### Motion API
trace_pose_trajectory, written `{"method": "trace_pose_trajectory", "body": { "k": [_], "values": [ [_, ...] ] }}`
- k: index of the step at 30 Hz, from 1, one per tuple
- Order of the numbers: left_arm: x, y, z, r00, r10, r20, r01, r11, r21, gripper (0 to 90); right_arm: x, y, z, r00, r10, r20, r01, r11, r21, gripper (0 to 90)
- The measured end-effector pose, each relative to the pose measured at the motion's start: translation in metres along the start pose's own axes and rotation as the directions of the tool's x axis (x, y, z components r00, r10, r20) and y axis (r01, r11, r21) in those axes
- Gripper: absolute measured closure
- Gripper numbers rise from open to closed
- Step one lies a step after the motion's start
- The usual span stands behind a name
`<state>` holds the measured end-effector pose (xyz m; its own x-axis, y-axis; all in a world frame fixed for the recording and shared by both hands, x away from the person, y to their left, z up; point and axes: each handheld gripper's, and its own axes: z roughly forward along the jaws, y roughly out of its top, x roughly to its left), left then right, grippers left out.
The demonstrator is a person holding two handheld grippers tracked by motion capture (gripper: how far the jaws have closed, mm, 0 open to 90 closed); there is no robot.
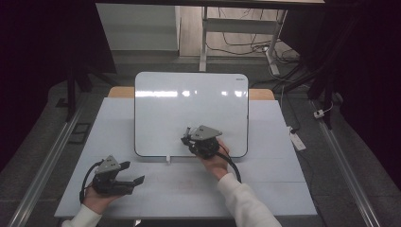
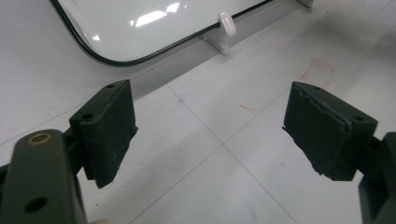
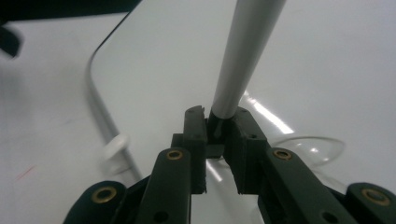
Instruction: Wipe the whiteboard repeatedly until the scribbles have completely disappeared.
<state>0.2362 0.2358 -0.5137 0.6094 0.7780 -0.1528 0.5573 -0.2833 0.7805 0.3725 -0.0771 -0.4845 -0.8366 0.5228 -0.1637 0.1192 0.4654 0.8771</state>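
Note:
A white whiteboard [image 1: 189, 109] with a dark rim leans on a stand at the middle of the white table [image 1: 265, 189]. My right gripper [image 1: 188, 137] is over the board's lower middle, held by a hand in a white sleeve. In the right gripper view it [image 3: 217, 119] is shut on a pale grey marker pen [image 3: 243, 56], which rises from the jaws over the board [image 3: 327, 70]. My left gripper [image 1: 135, 172] rests at the table's front left, open. In its own view its [image 2: 210, 93] jaws stand wide apart over bare table, with the board's corner [image 2: 140, 18] ahead.
A small white clip [image 2: 226, 23] holds the board's lower edge, and it [image 3: 114, 148] sits left of the right jaws. Faint red marks [image 2: 317, 70] stain the table. Beyond the table are desk legs, floor cables [image 1: 246, 47] and a power strip [image 1: 298, 140].

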Motion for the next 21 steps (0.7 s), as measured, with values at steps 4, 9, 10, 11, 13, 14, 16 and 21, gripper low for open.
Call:
{"method": "trace_pose_trajectory", "body": {
  "k": [4, 9, 10, 11, 13, 14, 16, 21],
  "values": [
    [0.001, 0.0, 0.0, 1.0, -0.003, 0.0, 0.003, 1.0, -0.003, 17.4, -0.014, 0.001, -0.008, 0.996, 0.068, 0.059, -0.065, 0.9967, -0.048, 77.7],
    [0.0, 0.0, 0.001, 1.0, 0.003, 0.001, -0.003, 1.0, 0.005, 17.4, 0.007, -0.002, 0.002, 0.9991, -0.041, -0.011, 0.041, 0.999, 0.016, 77.7],
    [0.0, 0.0, 0.001, 1.0, 0.002, 0.0, -0.002, 1.0, 0.004, 17.4, 0.003, -0.001, 0.0, 0.9998, -0.019, 0.009, 0.019, 0.9998, 0.0, 77.7],
    [0.0, 0.0, 0.001, 1.0, 0.001, 0.0, -0.001, 1.0, 0.002, 17.4, -0.003, 0.0, -0.003, 0.9992, 0.012, 0.039, -0.011, 0.9998, -0.017, 77.7],
    [0.0, 0.0, 0.001, 1.0, 0.0, 0.001, 0.0, 1.0, 0.001, 17.4, -0.01, 0.001, -0.006, 0.9975, 0.053, 0.047, -0.052, 0.998, -0.035, 77.7],
    [0.0, 0.001, 0.002, 1.0, 0.001, 0.0, -0.001, 1.0, 0.004, 17.4, -0.007, 0.0, -0.005, 0.9983, 0.044, 0.039, -0.043, 0.9988, -0.024, 77.7],
    [0.0, 0.001, 0.003, 1.0, 0.002, 0.001, -0.002, 1.0, 0.008, 17.4, 0.007, -0.002, 0.001, 0.9996, -0.024, -0.011, 0.025, 0.9995, 0.018, 77.7],
    [0.0, 0.0, 0.001, 1.0, -0.001, -0.001, 0.001, 1.0, 0.001, 17.4, -0.007, -0.003, -0.009, 0.9986, 0.029, 0.044, -0.028, 0.9995, -0.014, 77.7]
  ]
}}
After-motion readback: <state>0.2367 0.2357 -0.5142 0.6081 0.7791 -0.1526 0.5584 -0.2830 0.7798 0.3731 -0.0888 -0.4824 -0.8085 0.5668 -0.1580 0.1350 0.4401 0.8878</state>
